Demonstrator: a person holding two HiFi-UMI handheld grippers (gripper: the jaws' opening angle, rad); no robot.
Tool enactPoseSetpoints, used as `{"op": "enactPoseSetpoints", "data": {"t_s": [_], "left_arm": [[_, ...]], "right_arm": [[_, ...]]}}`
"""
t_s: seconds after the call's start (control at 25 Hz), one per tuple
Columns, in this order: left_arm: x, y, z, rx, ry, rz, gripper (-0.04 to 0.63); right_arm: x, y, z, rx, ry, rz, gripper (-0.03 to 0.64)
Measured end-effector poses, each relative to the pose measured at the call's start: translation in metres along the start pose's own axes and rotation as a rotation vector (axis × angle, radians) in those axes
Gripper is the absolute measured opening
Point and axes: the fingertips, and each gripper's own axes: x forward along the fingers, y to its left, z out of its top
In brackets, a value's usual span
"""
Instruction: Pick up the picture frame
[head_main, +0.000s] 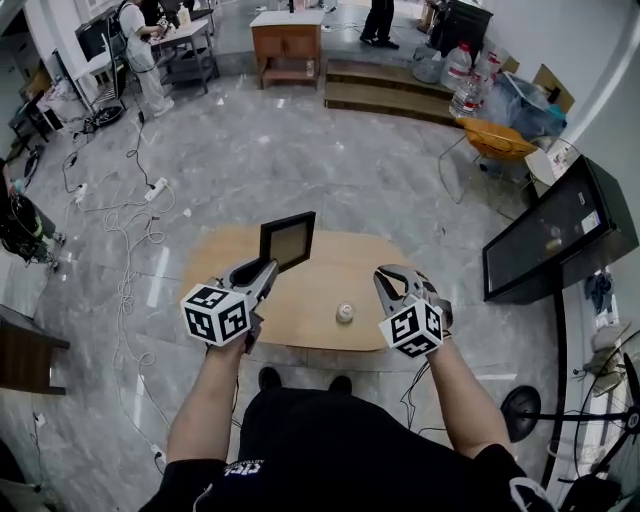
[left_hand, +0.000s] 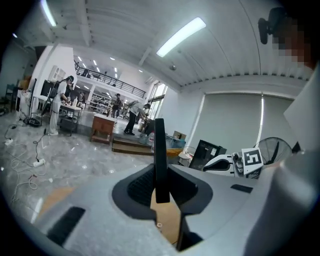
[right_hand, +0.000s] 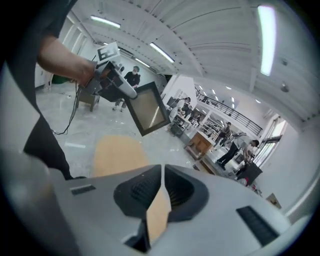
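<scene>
One thin black edge is all the left gripper view gives us of the picture frame (left_hand: 160, 155). We see it edge-on there, so its face is hidden and its lower end drops out of sight between the ribbed pads (left_hand: 140, 185). In the head view one lower corner of the frame is covered by the left gripper (head_main: 265, 268). The rest shows as a dark border round a brownish panel, and we cannot tell whether that is its front or its back. The right gripper view shows the frame tilted, again with one corner lost inside the left gripper's jaws.

Those jaws are clamped on that corner, a pad pressing on each side of the edge, and the frame rises up and away from the fingertips. It hangs in the air, clear of the wooden table (head_main: 330, 270), over the table's far left part.

Off to the side, well apart from the frame, the right gripper (head_main: 388, 280) hovers over the near right edge of the table. In its own view its pads (right_hand: 137, 192) meet at the tips with nothing between them, and only a sliver of table top shows through the gap lower down.

Between the two grippers, nearer the right one, a small pale round thing (head_main: 345, 313) sits on the table, too small for us to identify.
</scene>
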Motion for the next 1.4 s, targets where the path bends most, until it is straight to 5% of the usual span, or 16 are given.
{"op": "enactPoseSetpoints", "data": {"t_s": [0.32, 0.84, 1.4], "left_arm": [[-0.017, 0.008, 0.042, 0.087, -0.018, 0.053, 0.072], [-0.073, 0.043, 0.114, 0.227, -0.128, 0.1, 0.072], [-0.08, 0.065, 0.086, 0.211, -0.143, 0.134, 0.072]], "right_arm": [[-0.04, -0.05, 0.018, 0.15, -0.099, -0.041, 0.006], [-0.075, -0.099, 0.108, 0.514, -0.451, -0.239, 0.005], [-0.081, -0.096, 0.099, 0.604, -0.465, -0.274, 0.003]]}}
